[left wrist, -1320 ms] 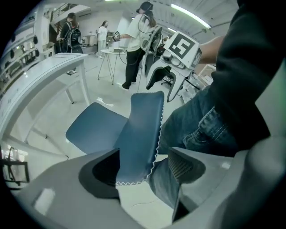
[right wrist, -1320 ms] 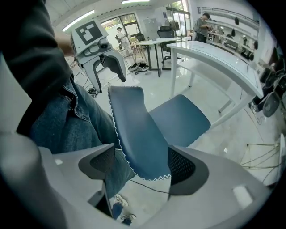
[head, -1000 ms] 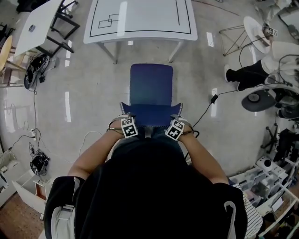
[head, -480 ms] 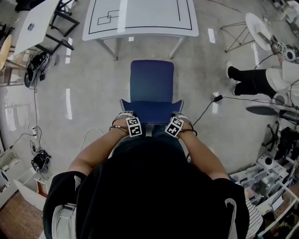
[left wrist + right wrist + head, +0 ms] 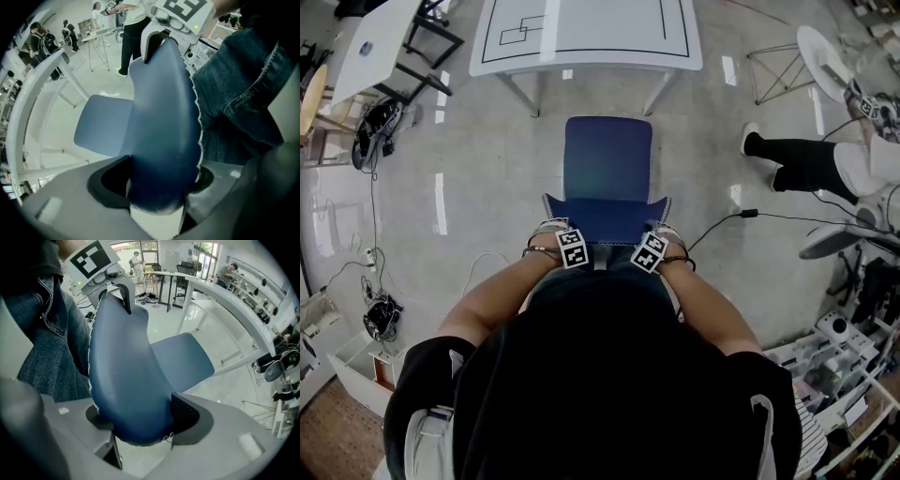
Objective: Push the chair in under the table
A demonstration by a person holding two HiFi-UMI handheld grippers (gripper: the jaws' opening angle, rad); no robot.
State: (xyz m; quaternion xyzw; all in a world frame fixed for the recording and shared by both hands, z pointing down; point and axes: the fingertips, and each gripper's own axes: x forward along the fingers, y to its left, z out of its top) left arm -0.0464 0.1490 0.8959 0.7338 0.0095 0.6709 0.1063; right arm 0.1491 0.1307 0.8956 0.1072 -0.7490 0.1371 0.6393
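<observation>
Your left tool (image 5: 555, 228) pinches the left end of the chair (image 5: 607, 192) backrest (image 5: 607, 226). Your right tool (image 5: 662, 231) pinches the right end.

The seat (image 5: 607, 155) lies ahead of both tools, short of the worktop (image 5: 581, 37) and not yet under it.

Push evenly with both tools, straight ahead, so the seat enters between the worktop's legs (image 5: 521, 97) without slewing.

The floor (image 5: 487, 159) is smooth and glossy, so expect easy sliding. A cable (image 5: 769, 217) lies right of the right tool, with a person (image 5: 806, 159) beyond. Neither appears to block the path.
</observation>
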